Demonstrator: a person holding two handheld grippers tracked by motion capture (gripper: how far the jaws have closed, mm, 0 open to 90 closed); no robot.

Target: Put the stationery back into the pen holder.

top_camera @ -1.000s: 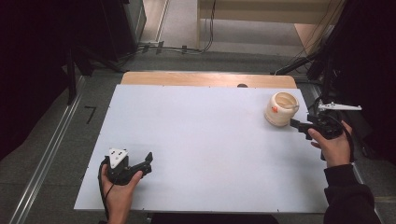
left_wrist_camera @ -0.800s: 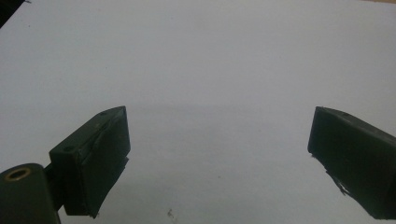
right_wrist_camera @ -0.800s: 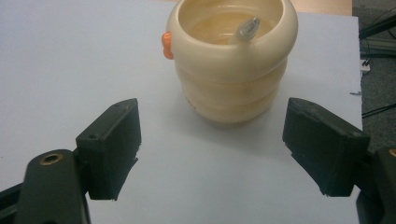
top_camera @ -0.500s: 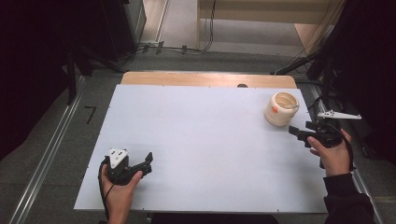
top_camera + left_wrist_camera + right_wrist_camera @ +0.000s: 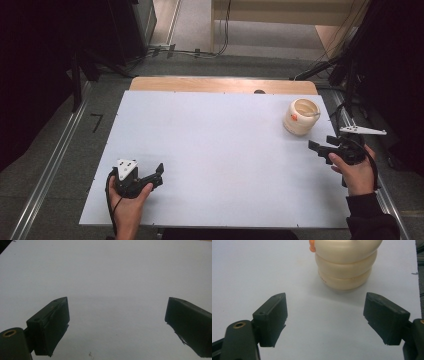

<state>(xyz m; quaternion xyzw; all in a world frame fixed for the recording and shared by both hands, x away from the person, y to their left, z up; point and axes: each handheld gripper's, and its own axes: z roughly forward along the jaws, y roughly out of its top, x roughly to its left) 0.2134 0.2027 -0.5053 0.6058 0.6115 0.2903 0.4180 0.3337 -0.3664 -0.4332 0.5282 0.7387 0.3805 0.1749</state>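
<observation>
Table (image 5: pixel 215 150) white, bearing cream jar (image 5: pixel 301 116); grey floor (image 5: pixel 60 155).

cream jar (image 5: pixel 301 116) far-R on table (image 5: pixel 215 145) | R gripper (image 5: pixel 320 148) near, apart | L gripper (image 5: pixel 156 175) near-L edge

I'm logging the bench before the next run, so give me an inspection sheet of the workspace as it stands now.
Surface: white tabletop, bare across the middle; wooden edge at the far side.
Job's things: cream ribbed jar upright at far right, open top, small orange mark on its side.
Clutter: nothing seen.
Grippers: left gripper near left, jaws apart, empty; right gripper short of the jar, jaws apart, empty.
Cables: black cable trailing from the left gripper; more on the floor beyond.
Surroundings: dark stands, grey floor.
</observation>
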